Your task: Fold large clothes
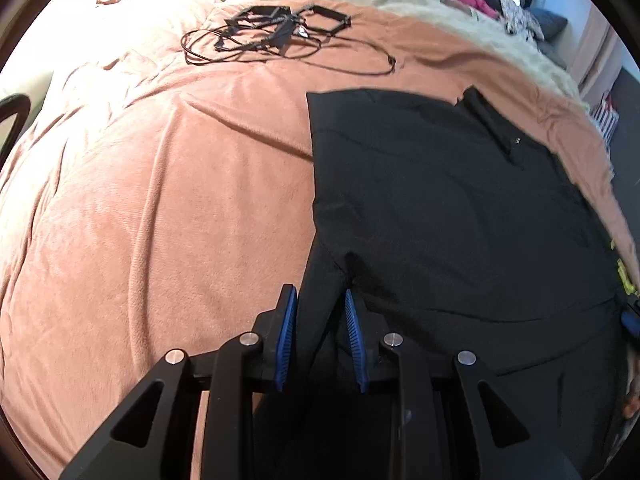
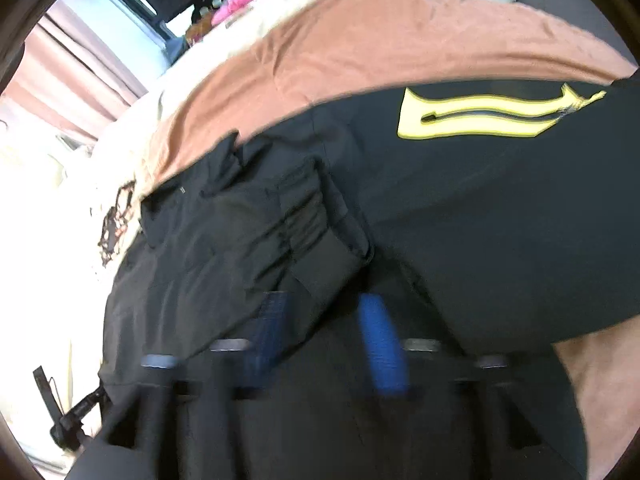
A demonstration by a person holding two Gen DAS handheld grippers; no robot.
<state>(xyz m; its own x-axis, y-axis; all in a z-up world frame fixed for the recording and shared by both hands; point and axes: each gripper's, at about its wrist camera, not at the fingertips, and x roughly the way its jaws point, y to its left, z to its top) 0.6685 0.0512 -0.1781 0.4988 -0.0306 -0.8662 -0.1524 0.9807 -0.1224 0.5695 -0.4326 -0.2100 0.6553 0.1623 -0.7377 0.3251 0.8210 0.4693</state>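
Cloth runs between the blue pads (image 1: 287,340) of my left claw (image 1: 320,340) at the lower centre of the left view: a fold of the black garment (image 1: 460,216), and the pads are clenched on it. From there the garment spreads up and to the right across the brown blanket (image 1: 160,200), its far edge near the frame's middle. Black cables and straps (image 1: 276,32) lie well apart at the upper centre.

My right claw (image 2: 324,344), blurred at the bottom centre of the right view, stands released, its blue pads (image 2: 382,348) wide apart. The garment's gathered cuff (image 2: 320,248) lies just above and between them, though I cannot tell whether it touches a pad. A yellow zip patch (image 2: 480,114) shows at the upper right, the blanket (image 2: 380,40) beyond it.
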